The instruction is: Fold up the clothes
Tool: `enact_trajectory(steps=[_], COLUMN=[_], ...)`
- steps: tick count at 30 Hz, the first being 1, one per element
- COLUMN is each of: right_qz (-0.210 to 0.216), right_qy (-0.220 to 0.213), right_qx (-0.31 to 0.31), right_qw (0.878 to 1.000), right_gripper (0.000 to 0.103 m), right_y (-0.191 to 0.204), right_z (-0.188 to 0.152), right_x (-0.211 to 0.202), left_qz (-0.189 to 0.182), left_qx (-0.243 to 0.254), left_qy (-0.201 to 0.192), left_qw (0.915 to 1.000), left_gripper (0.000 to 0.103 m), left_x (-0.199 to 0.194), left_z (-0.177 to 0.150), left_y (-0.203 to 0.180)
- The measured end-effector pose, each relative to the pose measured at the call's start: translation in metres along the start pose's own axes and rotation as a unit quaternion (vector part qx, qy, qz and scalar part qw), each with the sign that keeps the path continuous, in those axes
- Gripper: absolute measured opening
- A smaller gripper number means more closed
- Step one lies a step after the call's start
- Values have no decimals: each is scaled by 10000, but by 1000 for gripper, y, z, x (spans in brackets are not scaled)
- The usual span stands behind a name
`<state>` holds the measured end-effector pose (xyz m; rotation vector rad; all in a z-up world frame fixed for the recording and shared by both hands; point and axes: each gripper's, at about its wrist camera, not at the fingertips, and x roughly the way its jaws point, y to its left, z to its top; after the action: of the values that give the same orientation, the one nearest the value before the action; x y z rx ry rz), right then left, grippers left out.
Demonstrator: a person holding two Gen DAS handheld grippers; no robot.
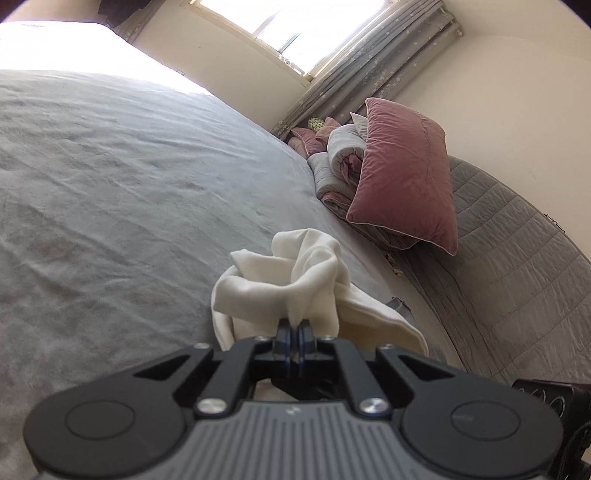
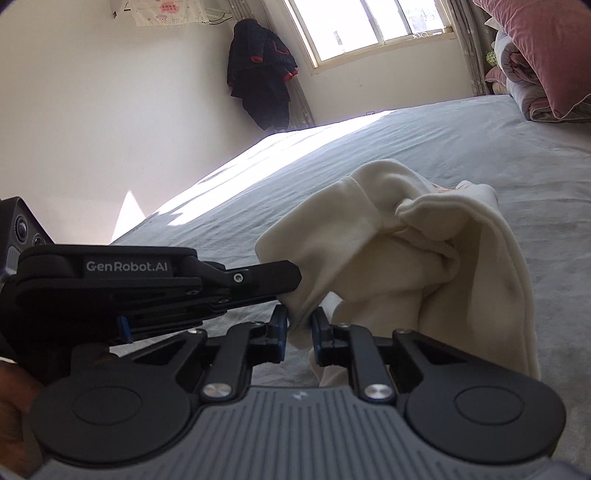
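Broadly, a grey bed (image 1: 110,177) fills the left and centre of the left wrist view and the middle band of the right wrist view. A window (image 2: 369,26) sits at the top of both frames, with a grey curtain (image 1: 369,74) running down beside it in the left view. A pink pillow (image 1: 402,173) leans on rolled bedding (image 1: 340,155) in the right half of the left view. A dark coat (image 2: 262,70) hangs in the corner, upper centre of the right view.

The cloth (image 2: 406,266), cream and bunched, lies on the bed in the lower centre of both frames, its near edge lifted. The left gripper (image 1: 294,326) is clamped tight on a pinch of that edge, at lower centre of its own frame; in the right view it enters from the left with its tip at the same fold. The right gripper (image 2: 298,330) has a fold of the cloth between its fingers, which stand a little apart; the left blue pad (image 2: 281,328) touches the fabric, and whether the right pad presses it is unclear.
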<state>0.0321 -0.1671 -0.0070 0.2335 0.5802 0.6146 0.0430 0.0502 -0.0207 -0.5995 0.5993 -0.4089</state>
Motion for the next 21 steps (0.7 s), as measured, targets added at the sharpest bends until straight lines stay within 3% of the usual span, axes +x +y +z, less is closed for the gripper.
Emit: enact_trajectory(steps=[3,6,9,13,21], right_qz=[-160,-293,-376,-440,-565], right_qy=[-171,-427,-673,-1006,-1475], right_qx=[-124,-16,148,312,689], right_qw=[9996,9987,9969,9935,9850], right_gripper=[9,8,8,8,8], right_y=[2,-5,-16,-28,-47], right_z=[4,14,23,33,45], right_x=[-10,-22,-34,-54,-81], left_qz=[-48,-88,-137,-156,-202], left_qx=[81,225,356,585,1082], left_qy=[-71,-215,-335,-195,366], left_qw=[9999,9995,9987,9980,9932], left_gripper=[9,37,45,60,61], left_x=[-3,-8,-14,-10,20], left_z=[1,2,3,-2,-30], left_y=[-5,-9,-11,-18,-38])
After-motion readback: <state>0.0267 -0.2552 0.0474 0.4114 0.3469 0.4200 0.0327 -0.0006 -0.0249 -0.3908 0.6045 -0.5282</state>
